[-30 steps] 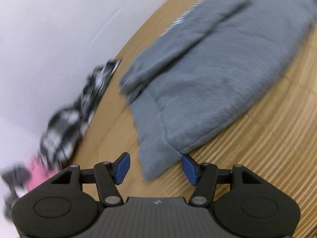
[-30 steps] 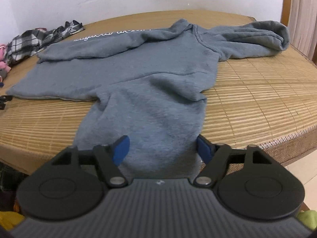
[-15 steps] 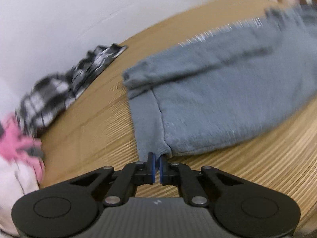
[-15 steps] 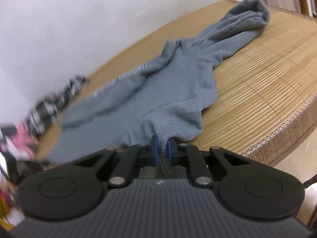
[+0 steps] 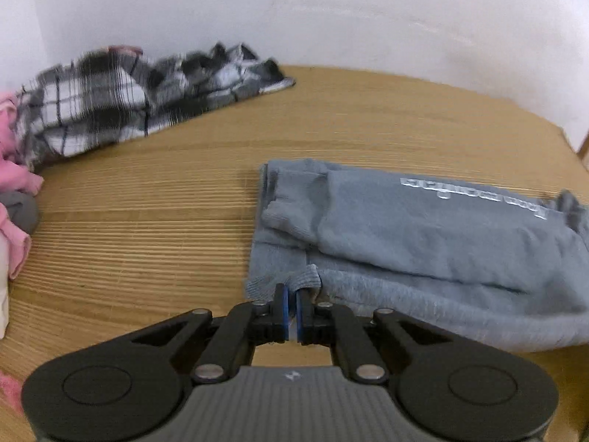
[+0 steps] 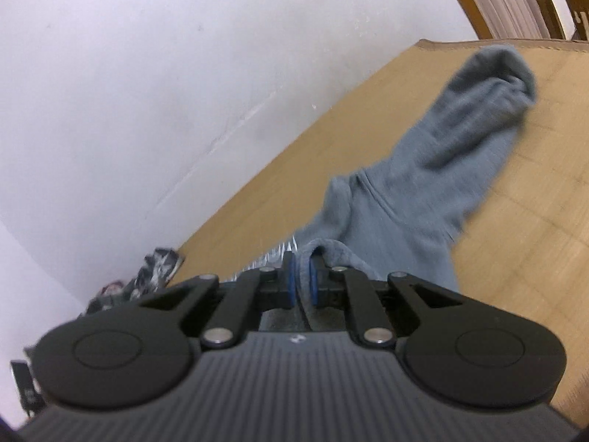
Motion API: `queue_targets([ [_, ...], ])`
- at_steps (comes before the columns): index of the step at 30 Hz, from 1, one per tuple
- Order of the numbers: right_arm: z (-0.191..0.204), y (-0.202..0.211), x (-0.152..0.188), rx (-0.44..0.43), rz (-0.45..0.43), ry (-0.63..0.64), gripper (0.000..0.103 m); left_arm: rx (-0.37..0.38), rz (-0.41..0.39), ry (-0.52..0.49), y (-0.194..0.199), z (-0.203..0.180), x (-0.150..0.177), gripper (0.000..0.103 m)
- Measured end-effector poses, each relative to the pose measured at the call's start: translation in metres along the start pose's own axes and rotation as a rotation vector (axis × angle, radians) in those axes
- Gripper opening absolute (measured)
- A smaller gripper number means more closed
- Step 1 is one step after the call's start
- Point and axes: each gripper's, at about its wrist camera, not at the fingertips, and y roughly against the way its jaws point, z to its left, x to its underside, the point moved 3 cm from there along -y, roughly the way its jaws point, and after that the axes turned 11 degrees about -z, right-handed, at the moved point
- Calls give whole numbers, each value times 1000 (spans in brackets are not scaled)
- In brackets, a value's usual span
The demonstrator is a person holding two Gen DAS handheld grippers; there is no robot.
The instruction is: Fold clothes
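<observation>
A grey hoodie (image 5: pixel 423 235) with white lettering on one sleeve lies on a woven bamboo mat (image 5: pixel 147 228). My left gripper (image 5: pixel 292 294) is shut on the ribbed hem corner of the hoodie, which is lifted and curled toward the folded sleeve. In the right wrist view my right gripper (image 6: pixel 302 276) is shut on a fold of the same grey hoodie (image 6: pixel 434 191), raised off the mat. The hood stretches away to the upper right. The cloth under the right gripper is hidden by its body.
A black-and-white plaid garment (image 5: pixel 121 99) is heaped at the back left by the white wall (image 5: pixel 294 11). Pink clothes (image 5: pixel 14 180) lie at the left edge. A wooden frame and curtain (image 6: pixel 515 0) stand beyond the mat (image 6: pixel 533 250) at the right.
Both grippers went from open around the hoodie's edge to shut on it. Both have since lifted and rolled, carrying the cloth up and over toward the wall side.
</observation>
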Motion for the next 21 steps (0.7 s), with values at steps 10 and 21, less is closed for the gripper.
queue_targets([
  [10,9,-189,31,230,52,246,12,-73,104,-93,-96,0,-19,33],
  [21,42,-172,22,240,82,512,51,-164,1,-248,-54,20,-25,51],
])
